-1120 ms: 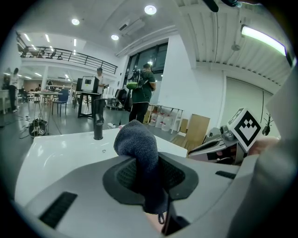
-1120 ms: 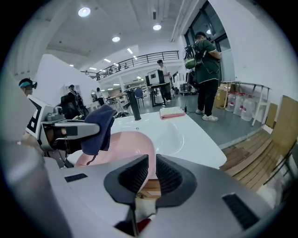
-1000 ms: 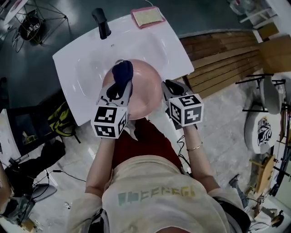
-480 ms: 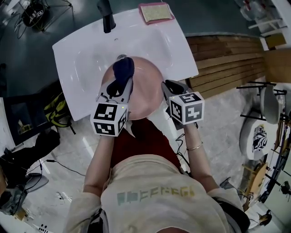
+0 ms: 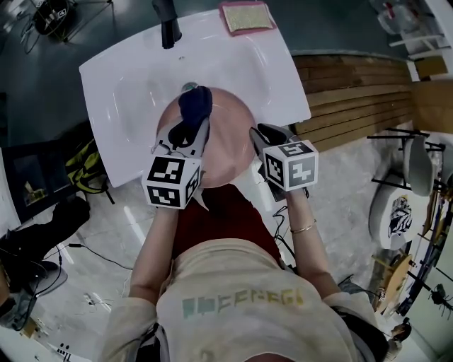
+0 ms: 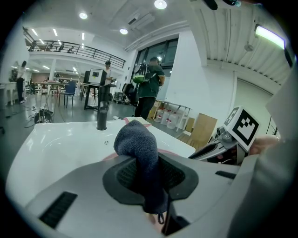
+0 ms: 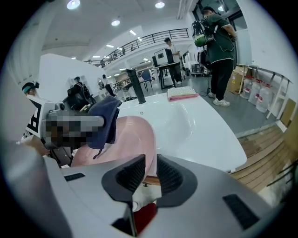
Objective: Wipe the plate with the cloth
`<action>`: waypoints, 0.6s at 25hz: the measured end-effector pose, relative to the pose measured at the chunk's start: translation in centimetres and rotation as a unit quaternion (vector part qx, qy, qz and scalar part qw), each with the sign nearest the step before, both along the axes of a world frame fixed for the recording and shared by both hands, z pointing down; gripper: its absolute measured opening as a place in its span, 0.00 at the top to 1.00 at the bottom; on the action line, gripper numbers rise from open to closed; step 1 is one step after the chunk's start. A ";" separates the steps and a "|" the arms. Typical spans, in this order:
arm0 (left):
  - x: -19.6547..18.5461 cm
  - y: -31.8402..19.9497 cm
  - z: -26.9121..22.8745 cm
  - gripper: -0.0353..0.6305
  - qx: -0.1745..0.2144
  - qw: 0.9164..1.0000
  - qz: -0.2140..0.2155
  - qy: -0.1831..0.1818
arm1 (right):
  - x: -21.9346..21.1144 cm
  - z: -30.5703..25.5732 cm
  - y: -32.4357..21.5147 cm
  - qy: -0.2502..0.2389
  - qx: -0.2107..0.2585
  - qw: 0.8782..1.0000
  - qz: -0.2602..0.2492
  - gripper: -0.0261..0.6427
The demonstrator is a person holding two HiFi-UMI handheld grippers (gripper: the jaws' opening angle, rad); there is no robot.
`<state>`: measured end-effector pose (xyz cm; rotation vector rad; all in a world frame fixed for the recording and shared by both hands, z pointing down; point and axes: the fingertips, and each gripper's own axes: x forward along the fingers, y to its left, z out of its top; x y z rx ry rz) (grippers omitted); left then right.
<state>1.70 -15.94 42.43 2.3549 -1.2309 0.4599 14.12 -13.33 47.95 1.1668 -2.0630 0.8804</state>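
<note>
Plate point(image 5: 230, 141), pink, is held tilted over the sink's point(image 5: 127, 85) near side. Its rim is pinched btw the right gripper's point(image 5: 259, 134) fingers, nearly together on it. Cloth point(image 5: 195, 104), dark blue, lies bunched on the plate's far part, clamped tight in the left gripper's point(image 5: 190, 131) fingers. Looks like mid-wipe. To do it well: press cloth w/ light, even force and sweep across the whole face, w/ the right side bracing the rim so the plate doesn't twist or slip. Tap point(image 5: 168, 25) & sponge point(image 5: 245, 17) sit well apart at the back.
</note>
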 end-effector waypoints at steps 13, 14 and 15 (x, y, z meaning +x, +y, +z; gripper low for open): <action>-0.5 -0.2 0.7 0.83 -0.009 1.000 -0.008 -0.004 | -0.2 1.0 -1.0 0.033 -0.013 0.999 0.008 0.86; -0.6 -0.2 0.7 0.83 -0.009 1.000 -0.008 -0.004 | -0.1 1.0 -1.1 0.037 -0.011 0.999 0.010 0.87; -0.6 -0.3 0.7 0.83 -0.009 1.000 -0.008 -0.005 | -0.1 1.0 -1.2 0.041 -0.009 0.999 0.011 0.87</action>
